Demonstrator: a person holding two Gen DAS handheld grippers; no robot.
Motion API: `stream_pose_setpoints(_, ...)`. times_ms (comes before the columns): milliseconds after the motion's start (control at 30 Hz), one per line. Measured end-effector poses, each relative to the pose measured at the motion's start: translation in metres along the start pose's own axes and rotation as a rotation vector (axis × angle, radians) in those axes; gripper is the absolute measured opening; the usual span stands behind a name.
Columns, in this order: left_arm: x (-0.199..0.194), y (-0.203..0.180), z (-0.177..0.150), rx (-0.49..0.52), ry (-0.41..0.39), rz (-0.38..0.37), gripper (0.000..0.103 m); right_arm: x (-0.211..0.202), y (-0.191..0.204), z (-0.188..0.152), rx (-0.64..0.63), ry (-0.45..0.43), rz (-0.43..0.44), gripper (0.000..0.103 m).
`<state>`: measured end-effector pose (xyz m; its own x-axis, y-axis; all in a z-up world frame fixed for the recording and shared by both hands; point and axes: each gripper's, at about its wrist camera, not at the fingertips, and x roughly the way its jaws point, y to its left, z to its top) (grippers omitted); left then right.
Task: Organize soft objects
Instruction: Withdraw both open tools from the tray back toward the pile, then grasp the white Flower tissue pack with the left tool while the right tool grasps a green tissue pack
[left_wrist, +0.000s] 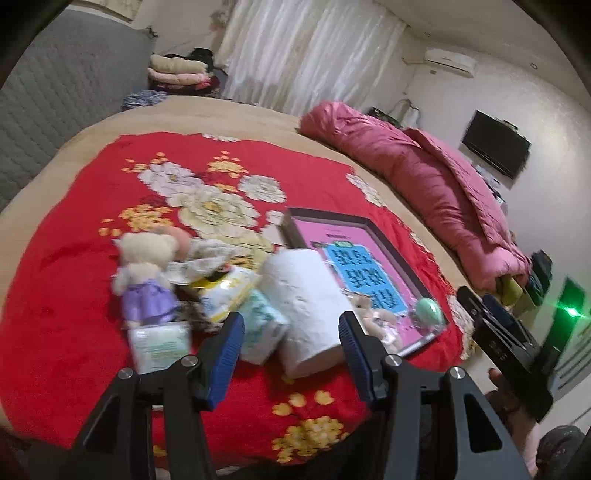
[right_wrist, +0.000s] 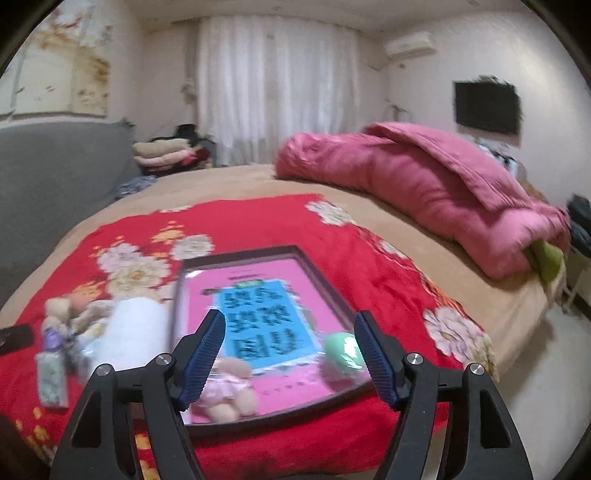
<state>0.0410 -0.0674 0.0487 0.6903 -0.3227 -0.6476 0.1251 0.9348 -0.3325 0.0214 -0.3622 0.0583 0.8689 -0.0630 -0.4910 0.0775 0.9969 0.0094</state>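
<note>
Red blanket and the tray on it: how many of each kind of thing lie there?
Soft toys: 3, purple-dress bear, pink-dress bear, doll
Tissue packs: 3
Paper roll: 1
Green egg: 1
Total: 8

The tray (right_wrist: 325, 275) lies on the blanket (right_wrist: 354, 243), which lies on the bed (right_wrist: 243, 181). In the tray, at its near edge, sit a small doll (right_wrist: 227, 384) on the left and an egg-shaped toy (right_wrist: 341, 352) on the right. Left of the tray, on the blanket, a paper roll (left_wrist: 303, 299) lies just beside it; farther left are tissue packs (left_wrist: 159, 343) and a plush bear (left_wrist: 147, 273). Right of the tray lies a rolled quilt (right_wrist: 424, 184).
</note>
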Motion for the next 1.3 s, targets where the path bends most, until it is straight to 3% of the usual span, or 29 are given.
stream_pose_setpoints(367,-0.039,0.050,-0.003,-0.068,-0.051,0.086,0.053,-0.039,0.073,0.011,-0.169,-0.060,0.160,0.074)
stream_pose_setpoints(733,-0.034,0.073,-0.020,-0.104,0.026,0.140,0.053,-0.070,0.134,-0.002,-0.382,-0.113,0.291,0.075)
stream_pose_setpoints(1000,-0.025,0.066,-0.026,-0.082,0.066,0.153,0.053,-0.080,0.165,-0.006,-0.436,-0.062,0.402,0.075)
stream_pose_setpoints(1300,-0.001,0.075,-0.037,-0.114,0.139,0.168,0.053,-0.062,0.186,-0.032,-0.542,0.023,0.418,0.075)
